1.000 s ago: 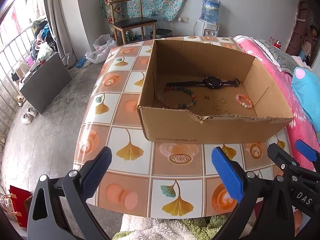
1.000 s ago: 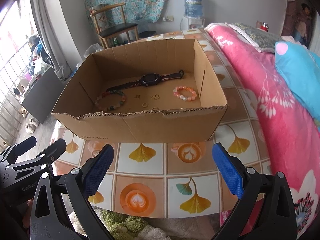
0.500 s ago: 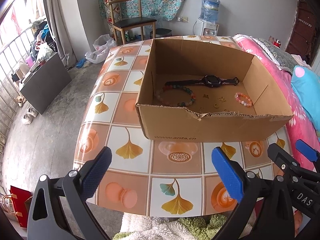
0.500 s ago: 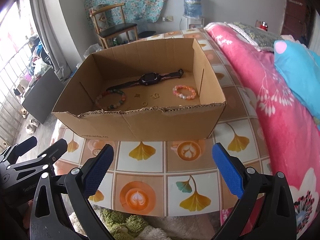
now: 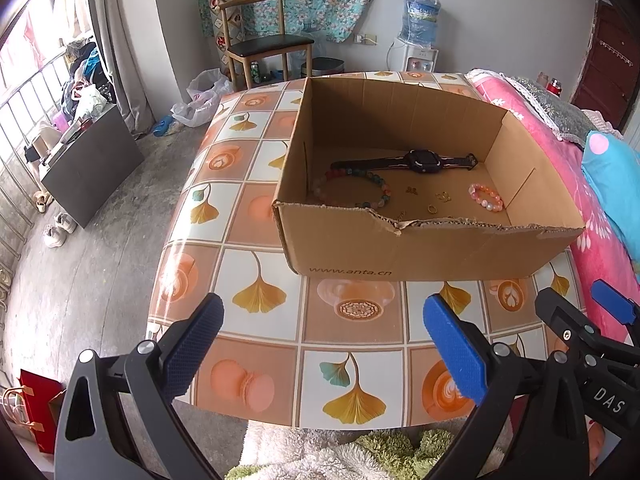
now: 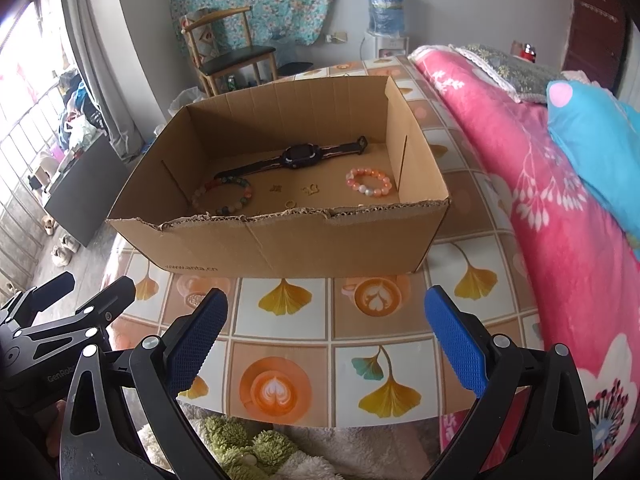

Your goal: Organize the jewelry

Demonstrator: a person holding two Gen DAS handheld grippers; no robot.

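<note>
Plainly, both sets of blue-padded fingers are spread wide and grasp nothing: the left gripper (image 5: pixel 322 342) and the right gripper (image 6: pixel 326 338) hover side by side over the near edge of the tiled, ginkgo-patterned counter (image 5: pixel 256 216), short of the brown corrugated cardboard box (image 5: pixel 420 248). All the jewelry lies on the box floor — a black wristwatch (image 5: pixel 420 160) stretched across the back, a bracelet of mixed coloured beads (image 5: pixel 360 190) at the left, touching or overlapping the watch strap, a pink-and-white bead bracelet (image 5: pixel 486 197) at the right, and several small gold pieces (image 5: pixel 432 208) scattered between. The risks, as I judge them, come from the box itself: its torn near wall stands between fingers and goods, so a low reach could catch the rim and shove the light carton across the slick counter. The tiny gold pieces sit flat and may slip from broad pads — or be nudged into a corner.
</note>
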